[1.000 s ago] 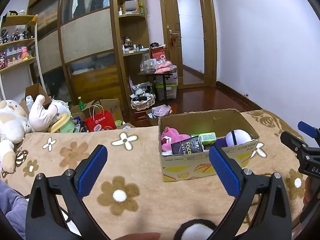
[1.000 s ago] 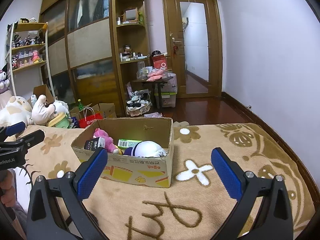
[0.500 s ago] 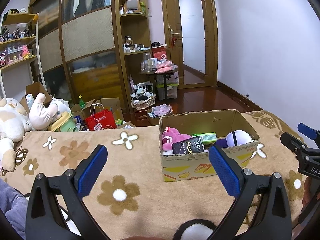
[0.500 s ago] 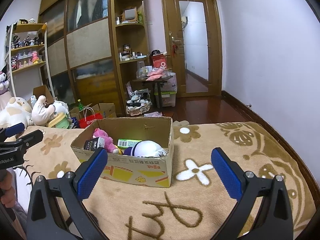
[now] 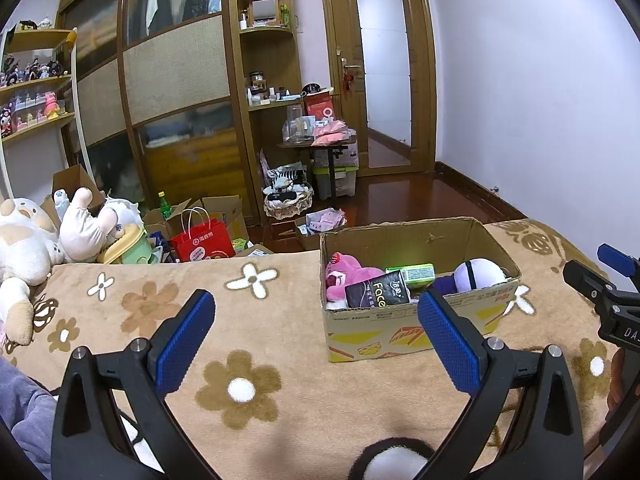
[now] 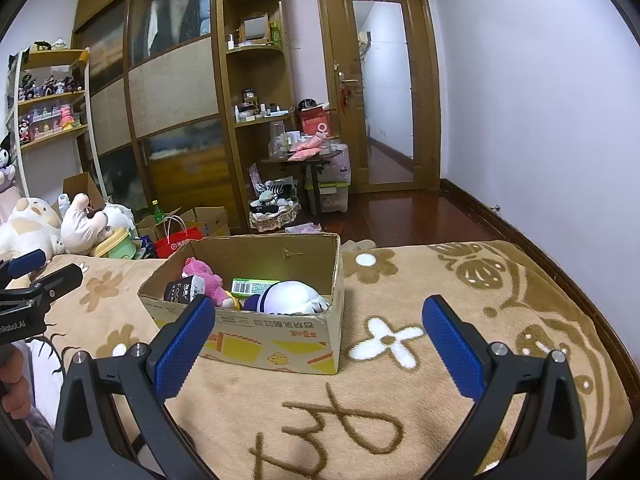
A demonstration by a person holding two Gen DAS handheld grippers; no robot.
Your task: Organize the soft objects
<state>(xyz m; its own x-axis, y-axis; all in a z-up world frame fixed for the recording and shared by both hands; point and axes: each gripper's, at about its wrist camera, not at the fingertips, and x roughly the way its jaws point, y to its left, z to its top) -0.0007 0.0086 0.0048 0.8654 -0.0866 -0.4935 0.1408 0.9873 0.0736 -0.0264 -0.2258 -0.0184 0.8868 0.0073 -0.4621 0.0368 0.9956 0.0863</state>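
Your left gripper (image 5: 316,334) spread wide and empty, your right gripper (image 6: 318,338) likewise, cardboard box (image 5: 404,330) on the flowered blanket (image 5: 260,320) holding pink plush (image 5: 346,274), white-and-purple plush (image 5: 476,274), black tissue pack (image 5: 376,290)

One cardboard box (image 6: 280,336) holds two plush toys, two packets.

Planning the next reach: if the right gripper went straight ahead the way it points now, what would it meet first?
Probably the blanket: the open right gripper points just past the cardboard box's near right corner. Depth is unclear, so it might clip that corner.
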